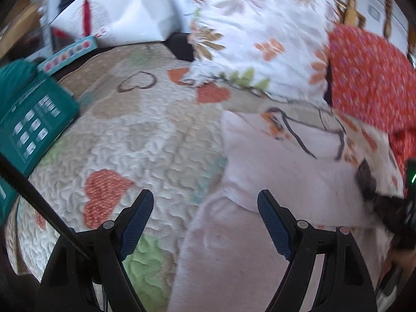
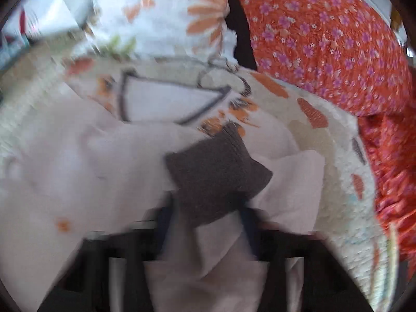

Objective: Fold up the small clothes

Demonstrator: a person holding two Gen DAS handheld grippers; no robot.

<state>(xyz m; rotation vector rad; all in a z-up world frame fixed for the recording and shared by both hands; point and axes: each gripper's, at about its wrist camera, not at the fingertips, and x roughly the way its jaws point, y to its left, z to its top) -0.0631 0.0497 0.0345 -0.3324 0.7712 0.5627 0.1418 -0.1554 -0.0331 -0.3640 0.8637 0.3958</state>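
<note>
Pale pink garment (image 2: 78, 171) lies rumpled on the quilt (image 1: 145, 140), dark cuff (image 2: 215, 174) at 12 o'clock of my right gripper (image 2: 205, 223), which is clenched on a fold of it. My left gripper (image 1: 205, 221) is spread wide w/ nothing in it, pink hem at its 1 o'clock. Prob. mid-fold; next calls for the left to pinch that hem so both can lay it flat.

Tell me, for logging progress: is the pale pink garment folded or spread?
Not folded: the pale pink garment lies loose and rumpled across the quilt.
</note>
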